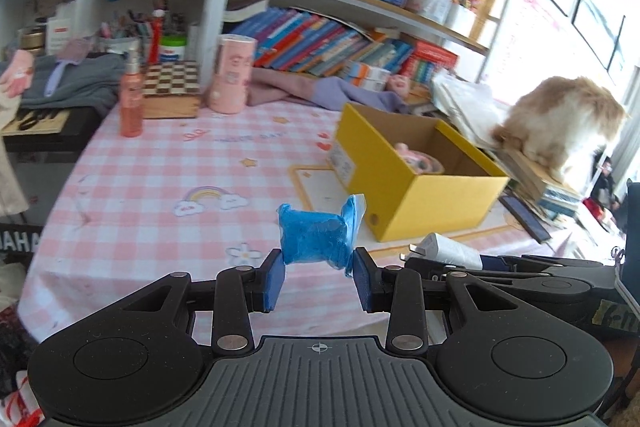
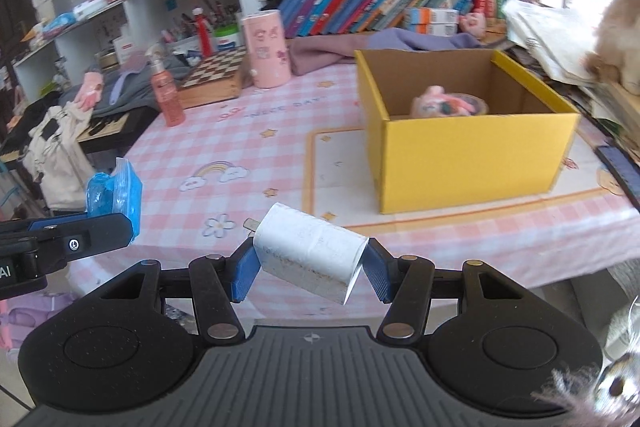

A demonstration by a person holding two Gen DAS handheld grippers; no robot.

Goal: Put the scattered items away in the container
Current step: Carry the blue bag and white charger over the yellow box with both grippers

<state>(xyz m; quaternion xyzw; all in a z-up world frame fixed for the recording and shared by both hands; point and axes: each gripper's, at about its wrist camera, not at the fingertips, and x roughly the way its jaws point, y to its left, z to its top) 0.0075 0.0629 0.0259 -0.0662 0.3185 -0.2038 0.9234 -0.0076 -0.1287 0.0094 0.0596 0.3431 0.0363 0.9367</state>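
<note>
My left gripper (image 1: 319, 277) is shut on a blue plastic packet (image 1: 318, 235) and holds it above the pink checked tablecloth (image 1: 160, 163). The packet also shows in the right wrist view (image 2: 114, 193) at the left. My right gripper (image 2: 311, 273) is shut on a white charger plug (image 2: 310, 253), its prongs pointing left; the plug also shows in the left wrist view (image 1: 448, 250). The open yellow cardboard box (image 1: 440, 199) stands ahead to the right, also in the right wrist view (image 2: 472, 163). A pink toy and a small bowl (image 2: 448, 105) lie inside it.
A pink spray bottle (image 2: 166, 95), a wooden chessboard box (image 2: 212, 77) and a pink cylinder tin (image 2: 266, 49) stand at the table's far side. A purple cloth (image 2: 336, 53) lies behind the box. A fluffy cat (image 1: 560, 123) sits on stacked books at the right. Bookshelves fill the back.
</note>
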